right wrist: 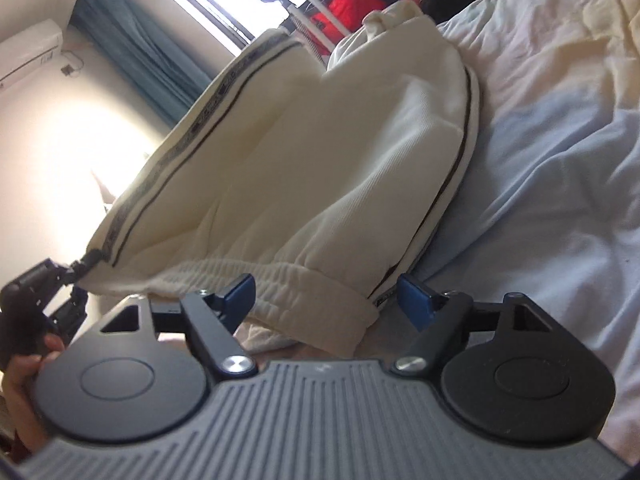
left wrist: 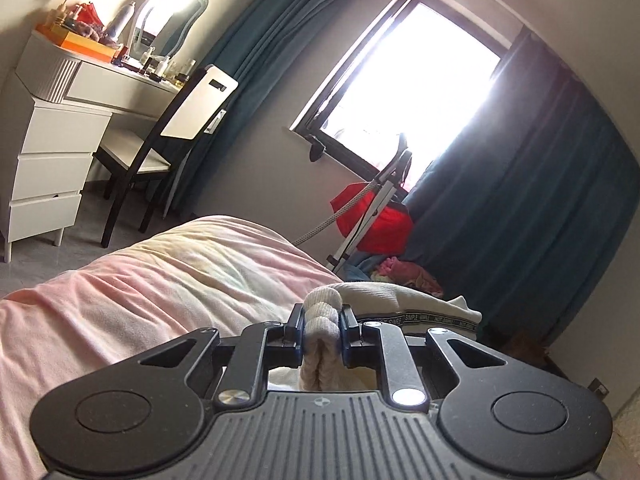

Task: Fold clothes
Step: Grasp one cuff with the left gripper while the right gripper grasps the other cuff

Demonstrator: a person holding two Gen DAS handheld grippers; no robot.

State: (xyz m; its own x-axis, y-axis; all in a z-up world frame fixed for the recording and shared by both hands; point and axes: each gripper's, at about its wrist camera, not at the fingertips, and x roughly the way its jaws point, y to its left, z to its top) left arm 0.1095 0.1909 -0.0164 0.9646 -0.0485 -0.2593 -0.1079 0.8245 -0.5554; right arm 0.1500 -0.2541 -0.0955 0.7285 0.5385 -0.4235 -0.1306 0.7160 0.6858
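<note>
Right wrist view: cream trousers (right wrist: 320,160) on bed.
My right gripper (right wrist: 326,300) stands open at the ribbed waistband (right wrist: 280,280); my left gripper (right wrist: 78,270) pinches the far corner.

Left tongs (left wrist: 322,330) clamped, right tongs (right wrist: 327,298) agape.

Your left wrist camera looks low across the bed (left wrist: 168,280) toward the window (left wrist: 404,92); your tilted right one sits close over the same cream garment (right wrist: 320,168).
</note>
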